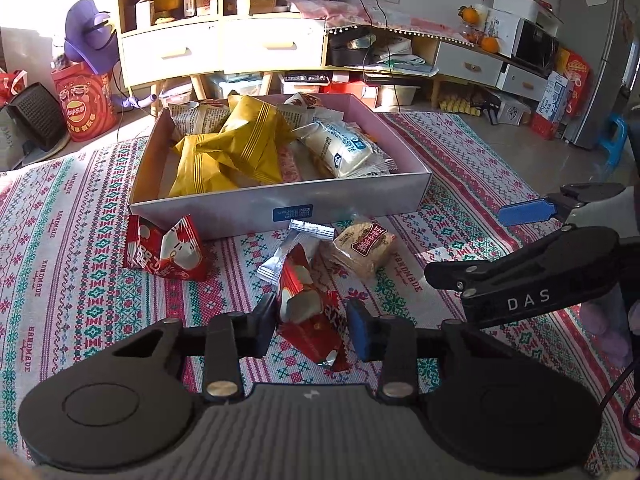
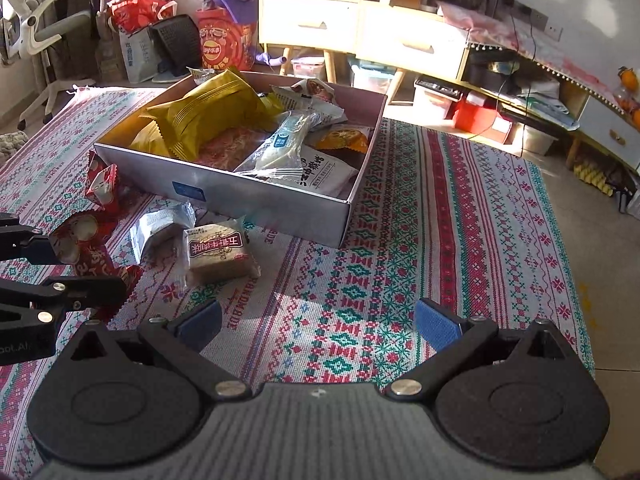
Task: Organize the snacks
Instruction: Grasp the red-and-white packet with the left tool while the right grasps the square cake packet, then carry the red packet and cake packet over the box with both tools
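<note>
Left gripper (image 1: 312, 322) clenched on red packet (image 1: 308, 312), right gripper (image 2: 318, 326) spread empty, orange-print packet (image 2: 344, 140) seen only from right.

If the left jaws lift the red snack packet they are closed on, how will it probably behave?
The red snack packet looks like thin crinkled foil, so it will probably flop and droop from the left gripper. It seems puffy and light. Its glossy surface might slip slightly.

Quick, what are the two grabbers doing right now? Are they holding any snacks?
Left gripper: closed on the red snack packet.
Right gripper: open, holding nothing, over the patterned cloth.
</note>
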`<state>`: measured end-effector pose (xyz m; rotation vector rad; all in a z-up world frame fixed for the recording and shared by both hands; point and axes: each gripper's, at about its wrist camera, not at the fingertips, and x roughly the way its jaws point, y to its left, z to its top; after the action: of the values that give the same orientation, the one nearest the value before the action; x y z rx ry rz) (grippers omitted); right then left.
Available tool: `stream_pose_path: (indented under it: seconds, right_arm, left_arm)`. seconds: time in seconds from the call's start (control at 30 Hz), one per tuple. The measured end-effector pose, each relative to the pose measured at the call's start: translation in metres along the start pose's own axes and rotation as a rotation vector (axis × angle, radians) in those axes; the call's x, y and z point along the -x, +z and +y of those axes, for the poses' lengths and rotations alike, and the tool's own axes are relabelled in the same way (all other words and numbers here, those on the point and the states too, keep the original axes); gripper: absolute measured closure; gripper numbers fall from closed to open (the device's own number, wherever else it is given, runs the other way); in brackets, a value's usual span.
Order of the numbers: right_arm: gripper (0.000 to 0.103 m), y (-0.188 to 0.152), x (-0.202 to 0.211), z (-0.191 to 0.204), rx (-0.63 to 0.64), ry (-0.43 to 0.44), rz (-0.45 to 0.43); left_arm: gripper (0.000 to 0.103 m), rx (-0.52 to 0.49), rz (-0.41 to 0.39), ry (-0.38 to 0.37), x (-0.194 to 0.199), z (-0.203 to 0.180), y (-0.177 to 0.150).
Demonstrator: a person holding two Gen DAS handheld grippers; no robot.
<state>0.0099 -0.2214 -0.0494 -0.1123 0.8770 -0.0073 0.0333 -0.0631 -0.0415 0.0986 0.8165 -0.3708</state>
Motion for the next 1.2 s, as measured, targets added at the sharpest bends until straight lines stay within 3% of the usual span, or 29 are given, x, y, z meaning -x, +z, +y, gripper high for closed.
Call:
stream_pose_path:
  seconds: [0.27, 0.63, 0.9, 0.97, 1.07, 1.2]
  right_arm:
    - [0.001, 0.008, -0.012, 0.023, 0.018, 0.082, 0.032]
    - [0.007, 0.016, -0.027, 0.046, 0.045, 0.095, 0.045]
    - [0.033, 0.021, -0.025, 0.043, 0.023, 0.102, 0.021]
    - [0.047, 0.021, -0.023, 0.043, 0.021, 0.105, 0.019]
    - [0.059, 0.023, -0.019, 0.043, 0.032, 0.115, 0.011]
    - [0.065, 0.026, -0.017, 0.046, 0.048, 0.114, 0.015]
  left_arm:
    - [0.059, 0.039, 0.020, 0.016, 0.007, 0.024, -0.004]
    - [0.059, 0.050, 0.037, 0.016, 0.016, 0.038, -0.009]
    - [0.059, 0.060, 0.043, 0.011, 0.018, 0.042, -0.009]
    - [0.059, 0.060, 0.043, 0.010, 0.018, 0.041, -0.009]
    - [0.059, 0.058, 0.043, 0.011, 0.019, 0.042, -0.009]
    - [0.059, 0.055, 0.044, 0.013, 0.019, 0.041, -0.010]
